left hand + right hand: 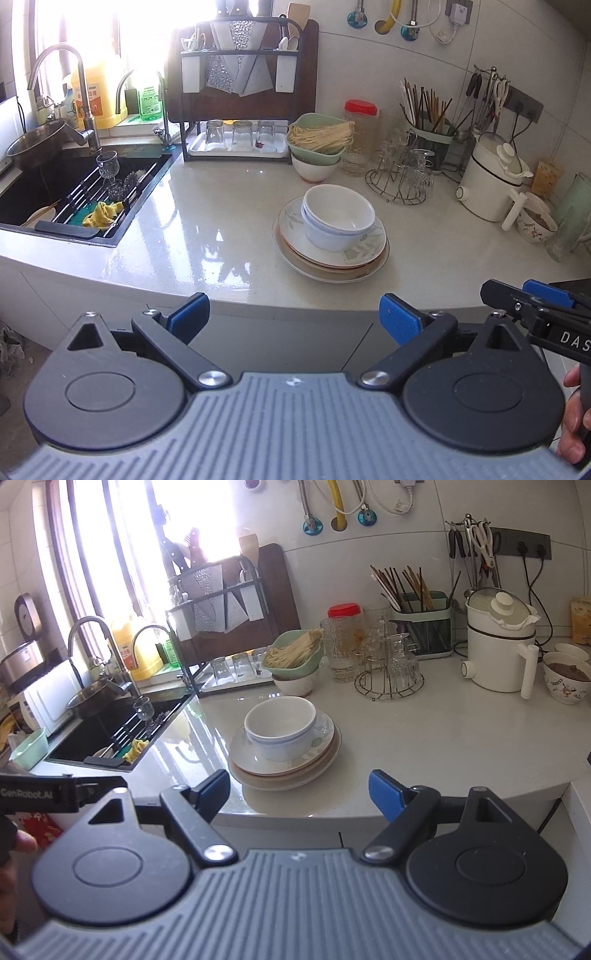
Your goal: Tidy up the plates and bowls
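I see the nested white ceramic bowls sitting on the stack of round patterned plates, which rests on the pale glossy stone bench. Taking that stack as my mark: the black sink lies well to its left, the green bowl of dry noodles stands behind it, and the wire glass rack is behind to its right. My left gripper and right gripper both hang short of the bench edge in front of the stack, jaws spread wide, holding nothing.
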### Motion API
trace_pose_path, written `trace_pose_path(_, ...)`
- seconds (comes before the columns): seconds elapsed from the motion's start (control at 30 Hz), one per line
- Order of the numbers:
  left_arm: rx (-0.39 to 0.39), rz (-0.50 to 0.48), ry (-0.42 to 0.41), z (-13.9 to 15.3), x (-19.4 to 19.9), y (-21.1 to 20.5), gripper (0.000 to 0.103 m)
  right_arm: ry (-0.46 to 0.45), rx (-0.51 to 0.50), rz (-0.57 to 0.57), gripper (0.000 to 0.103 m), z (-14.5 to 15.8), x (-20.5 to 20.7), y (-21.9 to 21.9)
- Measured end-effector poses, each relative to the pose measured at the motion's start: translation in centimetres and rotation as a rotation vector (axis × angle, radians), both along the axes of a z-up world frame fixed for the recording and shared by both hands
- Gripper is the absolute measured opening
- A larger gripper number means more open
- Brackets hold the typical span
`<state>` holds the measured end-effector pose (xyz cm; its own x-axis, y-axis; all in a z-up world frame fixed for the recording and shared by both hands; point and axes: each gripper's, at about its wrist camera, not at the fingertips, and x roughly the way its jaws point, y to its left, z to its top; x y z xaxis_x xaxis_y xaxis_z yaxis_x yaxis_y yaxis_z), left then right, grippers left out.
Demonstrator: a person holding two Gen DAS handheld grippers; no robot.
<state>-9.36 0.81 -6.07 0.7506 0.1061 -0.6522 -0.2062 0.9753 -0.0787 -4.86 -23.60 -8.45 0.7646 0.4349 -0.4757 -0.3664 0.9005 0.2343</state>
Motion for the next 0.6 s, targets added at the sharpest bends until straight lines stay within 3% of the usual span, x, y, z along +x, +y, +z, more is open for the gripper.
trace_pose_path(0.6,0.003,0.062,-0.051,-0.4,0.7,0.8,0.100,-0.026,-0.003,0.023,0.084,-0.5,1.2,0.6)
